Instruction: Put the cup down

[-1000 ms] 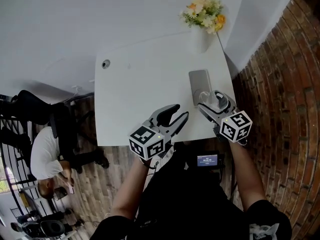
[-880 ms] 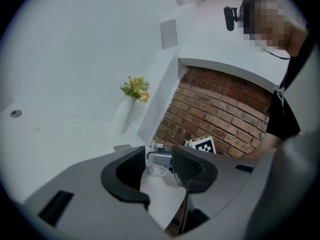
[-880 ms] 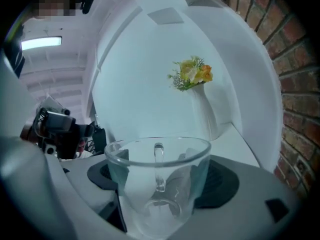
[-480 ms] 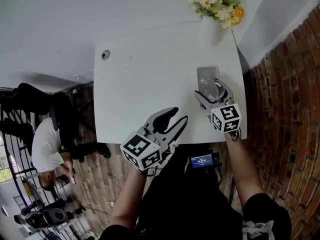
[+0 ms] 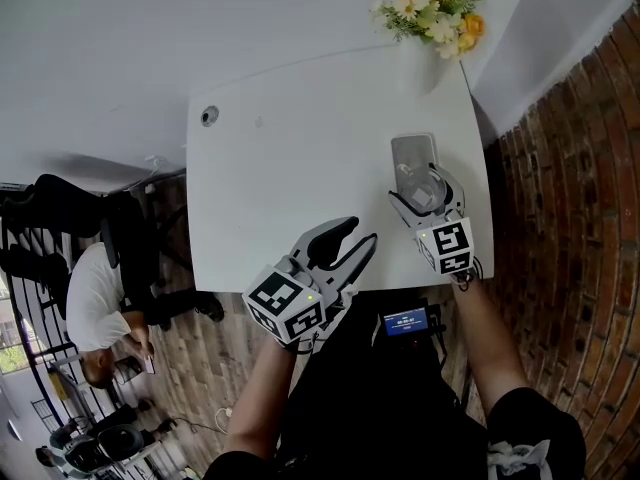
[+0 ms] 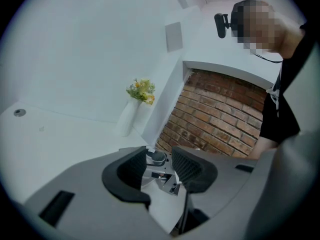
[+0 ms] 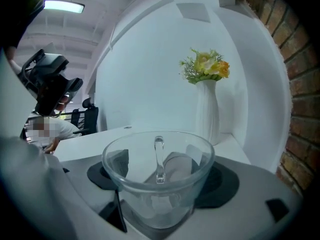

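The right gripper (image 5: 425, 196) clamps the clear glass handled cup (image 7: 159, 194) low over the grey rectangular mat (image 5: 412, 150) on the white table (image 5: 280, 168); I can't quite tell whether its base touches. It should go down level, and the jaws should part only once it sits flat. The left gripper (image 6: 160, 166) hangs wide open and empty at the table's near edge.

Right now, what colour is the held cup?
Clear glass cup, best in the right gripper view.

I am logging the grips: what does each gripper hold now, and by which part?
The right gripper holds the glass cup by its side walls; the left gripper holds nothing, jaws apart.
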